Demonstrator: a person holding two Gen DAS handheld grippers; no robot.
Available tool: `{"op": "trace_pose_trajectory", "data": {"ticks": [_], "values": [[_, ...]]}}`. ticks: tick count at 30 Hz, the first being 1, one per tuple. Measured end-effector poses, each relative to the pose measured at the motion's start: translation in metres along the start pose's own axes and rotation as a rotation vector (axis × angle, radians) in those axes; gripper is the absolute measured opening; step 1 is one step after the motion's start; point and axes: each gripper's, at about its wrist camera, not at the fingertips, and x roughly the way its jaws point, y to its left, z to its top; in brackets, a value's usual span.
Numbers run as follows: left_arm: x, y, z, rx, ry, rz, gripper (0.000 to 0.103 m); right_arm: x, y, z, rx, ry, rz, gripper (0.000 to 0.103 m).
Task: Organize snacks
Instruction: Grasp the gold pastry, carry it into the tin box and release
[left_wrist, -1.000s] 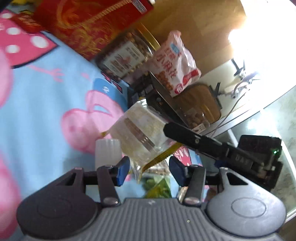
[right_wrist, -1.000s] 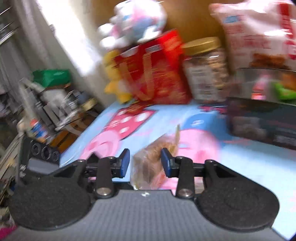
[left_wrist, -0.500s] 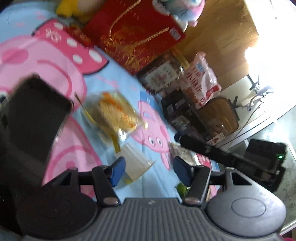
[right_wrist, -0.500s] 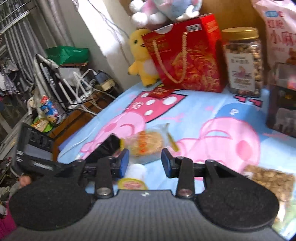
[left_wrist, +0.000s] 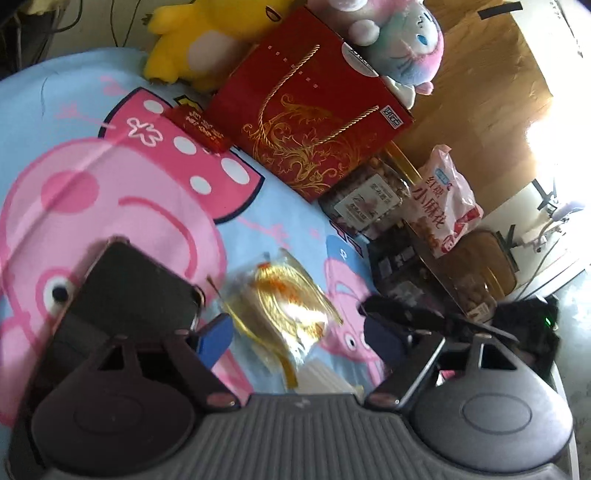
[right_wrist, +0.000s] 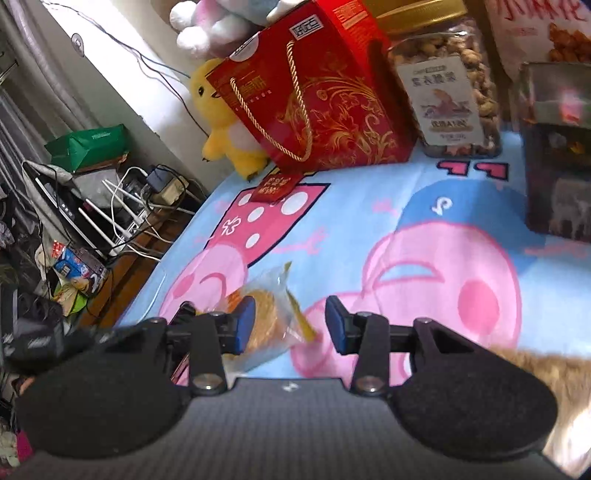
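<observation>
A clear, gold-edged snack packet (left_wrist: 284, 306) with a round cake inside lies on the pink-and-blue cartoon cloth (left_wrist: 110, 177). My left gripper (left_wrist: 299, 338) is open, and the packet lies between and just ahead of its fingers. In the right wrist view the same packet (right_wrist: 269, 321) lies next to the left finger of my right gripper (right_wrist: 290, 323), which is open and empty. A pale cup-shaped snack (left_wrist: 325, 380) lies just under the left gripper.
Along the back stand a red gift box (left_wrist: 314, 114), a nut jar (left_wrist: 365, 199), a pink snack bag (left_wrist: 443, 206) and a dark box (right_wrist: 557, 177). Plush toys (left_wrist: 207, 40) sit behind. The right gripper's black body (left_wrist: 122, 295) lies left of the packet. The bed edge (right_wrist: 173, 243) drops to clutter.
Both grippers have drawn back and turned. The left one let go of the gold-edged packet, which now lies on the cloth. The left jaws opened wider.
</observation>
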Motion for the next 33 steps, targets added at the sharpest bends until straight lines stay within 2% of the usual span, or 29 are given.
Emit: {"op": "trace_pose_trajectory", "data": {"ticks": [3,4,5,6,7,8,9,12,18,25,29,33], "values": [[0.006,0.002,-0.006,-0.022,0.013,0.000,0.081,0.019,-0.004,0.001,0.017,0.054,0.029,0.046],[0.010,0.003,-0.007,-0.025,0.011,0.011,0.079,0.025,-0.006,-0.001,0.033,0.075,0.042,0.045],[0.013,0.004,-0.008,-0.036,0.008,0.021,0.075,0.028,-0.007,-0.004,0.045,0.101,0.055,0.041],[0.018,0.006,-0.009,-0.042,0.009,0.018,0.055,0.030,-0.008,-0.009,0.056,0.117,0.065,0.031],[0.023,0.006,-0.009,-0.040,0.019,0.022,0.045,0.026,-0.008,-0.013,0.063,0.104,0.072,0.026],[0.024,0.004,-0.010,-0.027,0.011,0.045,0.042,0.020,-0.006,-0.014,0.064,0.099,0.083,0.021],[0.026,0.000,-0.011,-0.008,0.012,0.054,0.035,0.012,-0.003,-0.015,0.053,0.083,0.084,0.019],[0.030,-0.013,-0.007,-0.002,0.024,0.005,0.033,-0.020,0.005,-0.014,-0.019,-0.001,0.045,0.019],[0.058,-0.084,0.015,0.145,0.007,-0.079,0.033,-0.090,-0.006,0.004,-0.068,-0.219,-0.058,0.019],[0.152,-0.180,0.043,0.246,0.095,-0.208,0.034,-0.165,-0.057,0.024,-0.079,-0.429,-0.290,0.019],[0.214,-0.233,0.047,0.324,0.144,-0.231,0.035,-0.187,-0.097,0.031,-0.064,-0.486,-0.408,0.019],[0.269,-0.258,0.041,0.342,0.208,-0.196,0.036,-0.182,-0.133,0.026,-0.046,-0.474,-0.490,0.019]]}}
